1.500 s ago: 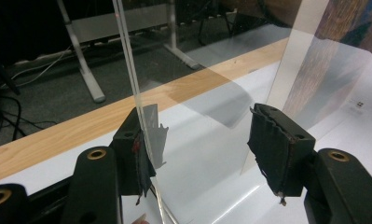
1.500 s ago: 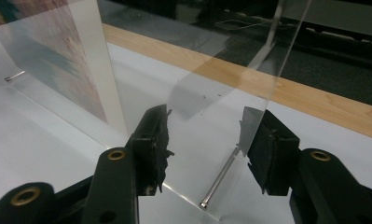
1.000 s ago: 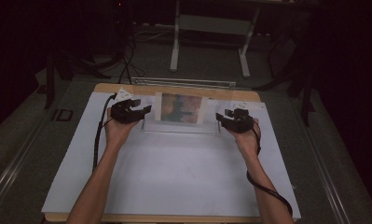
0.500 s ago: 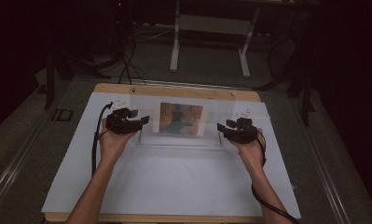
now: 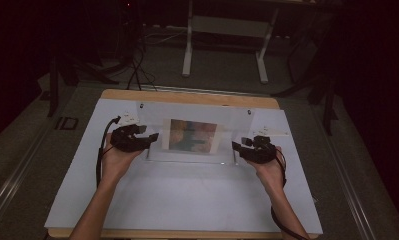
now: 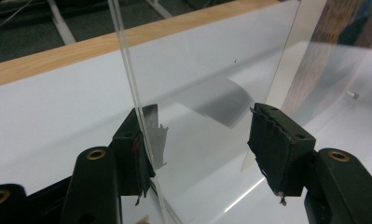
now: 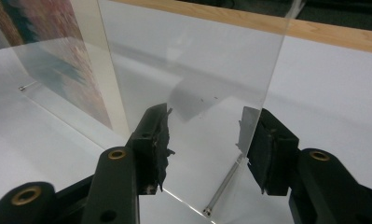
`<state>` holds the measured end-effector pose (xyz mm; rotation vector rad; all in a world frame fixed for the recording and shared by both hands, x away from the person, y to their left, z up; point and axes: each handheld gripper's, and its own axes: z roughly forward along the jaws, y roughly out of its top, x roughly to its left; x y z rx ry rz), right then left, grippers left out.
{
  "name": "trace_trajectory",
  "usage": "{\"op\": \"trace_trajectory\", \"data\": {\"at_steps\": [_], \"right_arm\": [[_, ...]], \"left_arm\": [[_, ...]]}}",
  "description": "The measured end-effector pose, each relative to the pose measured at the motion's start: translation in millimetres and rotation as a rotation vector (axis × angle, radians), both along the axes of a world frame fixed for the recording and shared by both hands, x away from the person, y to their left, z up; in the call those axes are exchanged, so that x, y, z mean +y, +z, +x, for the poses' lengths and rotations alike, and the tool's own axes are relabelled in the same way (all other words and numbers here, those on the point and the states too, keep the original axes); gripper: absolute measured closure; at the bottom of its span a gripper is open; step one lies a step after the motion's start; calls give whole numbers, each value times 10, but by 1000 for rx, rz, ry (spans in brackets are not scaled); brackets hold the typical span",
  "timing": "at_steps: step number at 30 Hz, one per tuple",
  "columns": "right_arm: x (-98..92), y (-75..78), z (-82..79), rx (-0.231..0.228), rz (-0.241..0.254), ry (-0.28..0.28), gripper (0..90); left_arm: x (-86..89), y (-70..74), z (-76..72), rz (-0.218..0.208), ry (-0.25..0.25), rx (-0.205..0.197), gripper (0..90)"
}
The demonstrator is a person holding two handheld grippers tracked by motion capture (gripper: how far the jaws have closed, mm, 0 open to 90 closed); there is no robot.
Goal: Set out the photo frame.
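Observation:
A clear acrylic picture frame [image 5: 194, 112] stands nearly upright across the back half of the table, with a colourful print [image 5: 193, 135] in its middle. My left gripper [image 5: 154, 137] is at the frame's left end. In the left gripper view the clear sheet [image 6: 197, 60] runs up between the open jaws of that gripper [image 6: 202, 140], its edge close against the left jaw, and the print [image 6: 342, 37] is at upper right. My right gripper [image 5: 235, 146] is at the right end. Its open jaws [image 7: 204, 135] straddle the sheet [image 7: 193, 60], whose edge sits by the right jaw.
A white mat [image 5: 187, 200] covers the wooden table [image 5: 187, 96]. Small paper scraps lie behind each hand [image 5: 128, 117] [image 5: 269, 130]. A metal pin [image 7: 218, 191] sits at the frame's lower corner. A white stand [image 5: 222, 30] and cables [image 5: 137, 70] are on the dark floor beyond.
Both hands have drawn back toward the near side, and the frame has come with them. The clear sheet now stands taller than a second ago.

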<state>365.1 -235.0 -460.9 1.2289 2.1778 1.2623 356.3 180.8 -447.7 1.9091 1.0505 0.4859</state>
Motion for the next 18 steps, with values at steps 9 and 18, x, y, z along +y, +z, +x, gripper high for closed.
{"op": "trace_trajectory", "data": {"at_steps": [9,18], "right_arm": [[-11,-15,-32,-17,-4,15,525],[-150,-21,-86,-48,4,41,383]], "left_arm": [[49,-52,18,-49,-20,4,409],[199,-76,-138,-98,0,-7,329]]}}
